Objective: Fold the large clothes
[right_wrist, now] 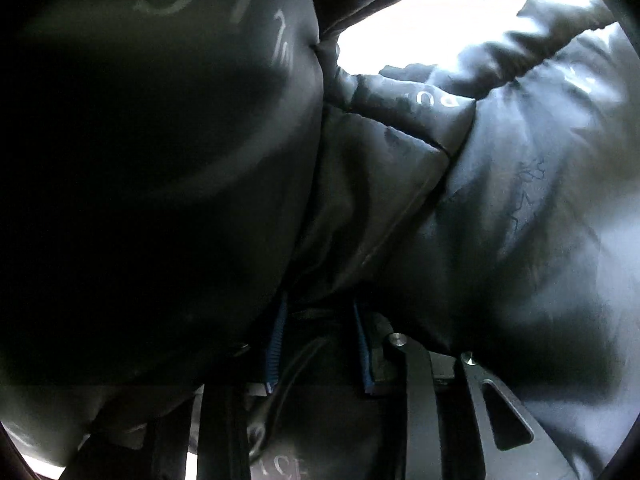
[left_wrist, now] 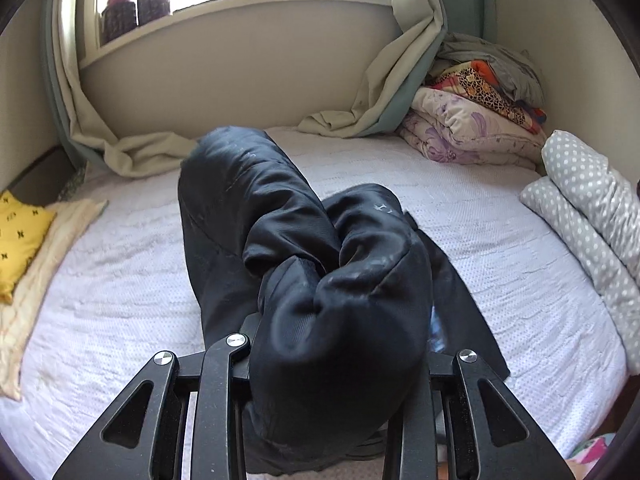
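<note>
A large black padded jacket lies bunched on the white bed, one sleeve stretching away toward the window. My left gripper is shut on the jacket's near end, and the thick fabric bulges over the jaws and hides the fingertips. In the right wrist view the same jacket fills nearly the whole frame, very close to the lens. My right gripper is shut on a fold of the jacket, blue finger pads showing on either side of the pinched fabric.
A yellow pillow on a cream cloth lies at the bed's left edge. Folded quilts and polka-dot bedding are stacked at the right. Curtains drape onto the bed's far side below the window.
</note>
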